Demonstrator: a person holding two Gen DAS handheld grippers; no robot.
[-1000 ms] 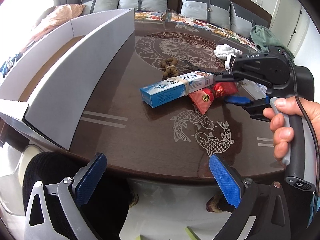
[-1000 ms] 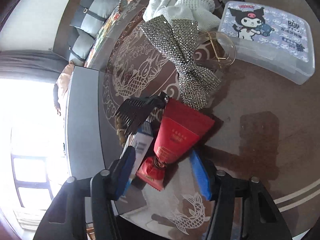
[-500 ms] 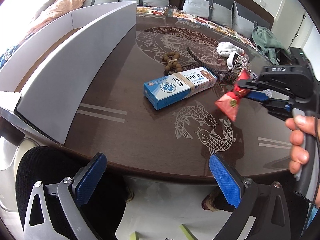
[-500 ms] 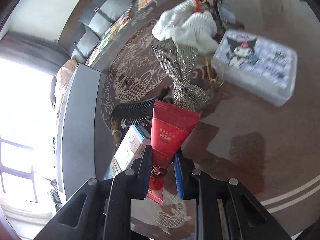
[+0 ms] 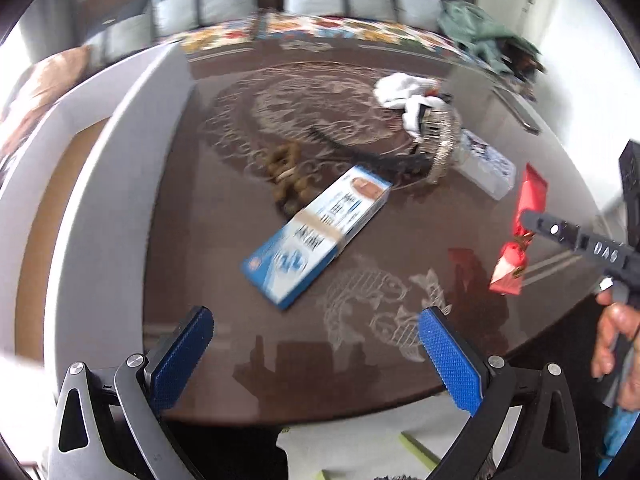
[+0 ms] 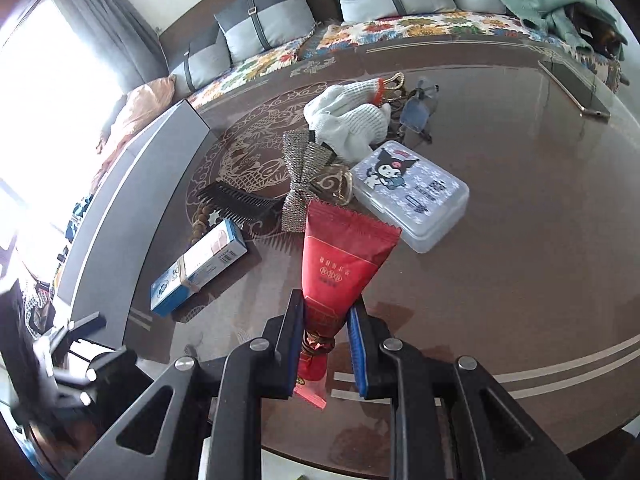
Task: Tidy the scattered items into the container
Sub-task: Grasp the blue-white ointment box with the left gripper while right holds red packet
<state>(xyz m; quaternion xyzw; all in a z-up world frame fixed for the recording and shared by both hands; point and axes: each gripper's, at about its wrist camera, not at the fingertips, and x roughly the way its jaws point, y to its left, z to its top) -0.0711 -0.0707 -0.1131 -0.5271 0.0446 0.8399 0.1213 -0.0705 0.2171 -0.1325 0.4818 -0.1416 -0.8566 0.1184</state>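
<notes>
My right gripper [image 6: 325, 344] is shut on a red packet [image 6: 344, 256] and holds it above the dark table; the packet also shows in the left wrist view [image 5: 520, 232]. My left gripper [image 5: 316, 356] is open and empty at the table's near edge. A blue and white box [image 5: 320, 232] lies mid-table in front of it, also in the right wrist view [image 6: 200, 268]. The white cardboard container [image 5: 100, 184] stands at the left, open on top.
A black comb [image 6: 236, 200], brown beads [image 5: 288, 172], a sparkly bow [image 6: 300, 176], white gloves [image 6: 348, 120], a clear cartoon case [image 6: 412, 196] and keys [image 6: 416, 108] lie on the table. A phone [image 6: 576, 88] lies at the far right. A sofa stands behind.
My right gripper closed on the red packet and lifted it off the table, swinging right. My left gripper moved forward over the table edge.
</notes>
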